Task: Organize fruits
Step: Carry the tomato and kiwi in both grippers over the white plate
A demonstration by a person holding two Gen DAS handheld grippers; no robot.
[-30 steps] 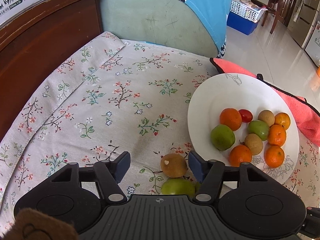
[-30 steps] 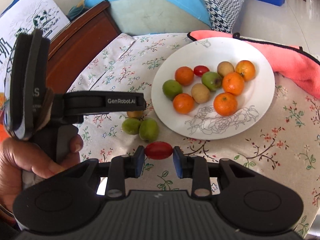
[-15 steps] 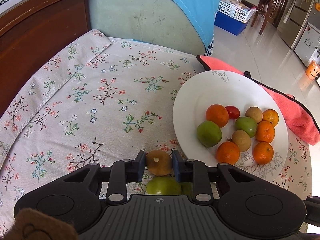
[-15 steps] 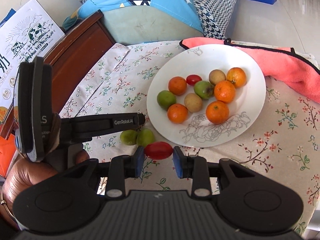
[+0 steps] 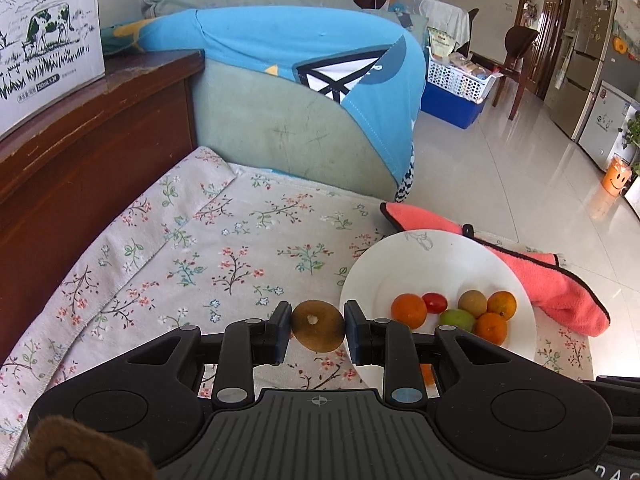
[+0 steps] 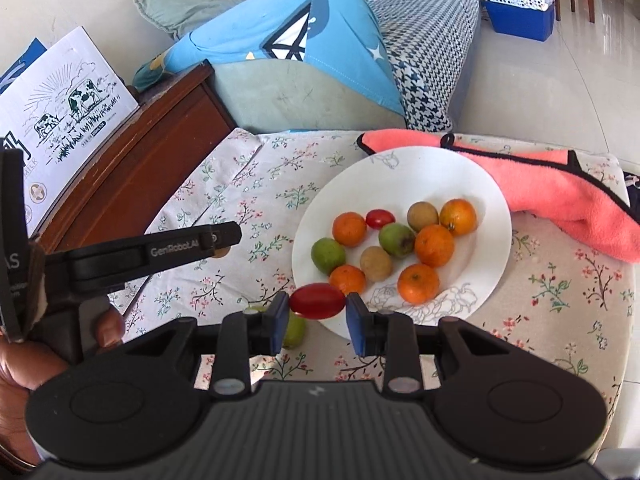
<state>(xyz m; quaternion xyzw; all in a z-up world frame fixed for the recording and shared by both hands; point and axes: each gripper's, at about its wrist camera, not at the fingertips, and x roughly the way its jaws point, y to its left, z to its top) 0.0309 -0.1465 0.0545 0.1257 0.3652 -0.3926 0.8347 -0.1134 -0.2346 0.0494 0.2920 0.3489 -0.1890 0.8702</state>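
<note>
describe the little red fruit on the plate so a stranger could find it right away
Find the white plate on the floral tablecloth. In its fruit cluster, at the far edge, lies the cherry tomato, beside an orange. It is the only red, glossy piece there.

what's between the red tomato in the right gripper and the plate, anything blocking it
Nothing visible blocks it. The right gripper holds the red tomato right at the near rim of the white plate. The bare patch beside the orange looks free to take it.
</note>
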